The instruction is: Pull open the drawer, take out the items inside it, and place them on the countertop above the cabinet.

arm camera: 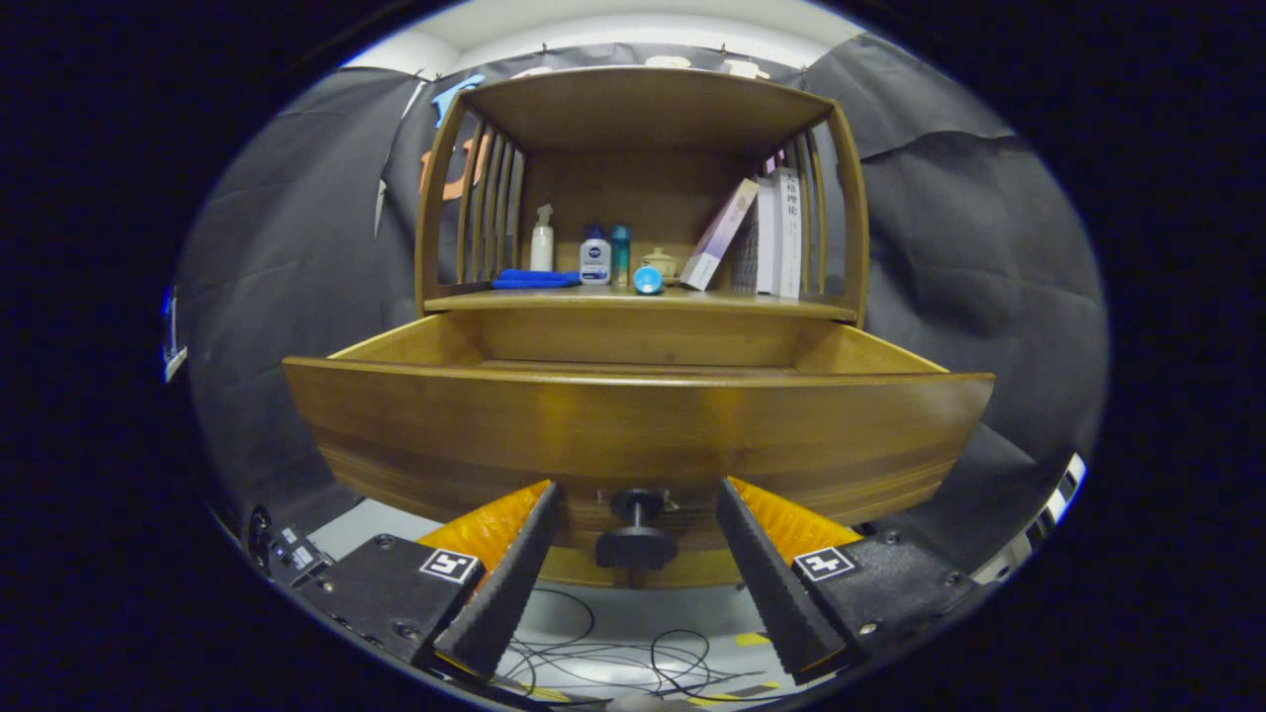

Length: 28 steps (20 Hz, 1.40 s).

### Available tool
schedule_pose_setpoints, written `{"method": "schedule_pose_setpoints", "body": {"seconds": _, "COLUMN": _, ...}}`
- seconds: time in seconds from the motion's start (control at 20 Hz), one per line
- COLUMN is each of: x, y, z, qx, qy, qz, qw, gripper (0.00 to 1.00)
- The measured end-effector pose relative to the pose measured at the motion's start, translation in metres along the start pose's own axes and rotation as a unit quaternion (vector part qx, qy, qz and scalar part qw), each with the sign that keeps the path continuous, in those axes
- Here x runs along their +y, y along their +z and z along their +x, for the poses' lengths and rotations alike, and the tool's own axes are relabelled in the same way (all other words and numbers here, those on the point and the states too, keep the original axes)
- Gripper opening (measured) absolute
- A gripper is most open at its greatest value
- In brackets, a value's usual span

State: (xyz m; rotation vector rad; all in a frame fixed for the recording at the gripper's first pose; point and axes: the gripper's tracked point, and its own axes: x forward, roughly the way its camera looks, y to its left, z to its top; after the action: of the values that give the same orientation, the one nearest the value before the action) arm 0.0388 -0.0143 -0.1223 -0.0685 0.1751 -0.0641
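Drawer (633, 425) is pulled out under the countertop (643, 303); gripper (637, 514) is released, fingers spread either side of the knob (636, 529), not touching it. Opening looks done, contents hidden behind the front. Next: lift over the front and reach in.

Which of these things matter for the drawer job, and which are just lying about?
Part of the job:
- drawer, pulled open
- its knob, between the open jaws, untouched
- gripper
- countertop

Just lying about:
- blue cloth
- spray bottle
- two small bottles
- books
- cables on the floor

The drawer's contents are hidden behind its front.
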Motion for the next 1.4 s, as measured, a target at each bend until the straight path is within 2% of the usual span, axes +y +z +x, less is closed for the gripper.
{"method": "schedule_pose_setpoints", "body": {"seconds": 0.2, "x": 0.004, "y": 0.002, "z": -0.001, "qx": -0.008, "qy": -0.012, "qz": -0.010, "qw": 1.000, "gripper": 0.99}}
{"method": "schedule_pose_setpoints", "body": {"seconds": 0.75, "x": 0.002, "y": 0.014, "z": 0.020, "qx": -0.004, "qy": 0.000, "qz": -0.005, "qw": 1.000, "gripper": 0.99}}
{"method": "schedule_pose_setpoints", "body": {"seconds": 1.4, "x": 0.013, "y": 0.040, "z": 0.091, "qx": 0.007, "qy": -0.011, "qz": 0.010, "qw": 1.000, "gripper": 0.99}}
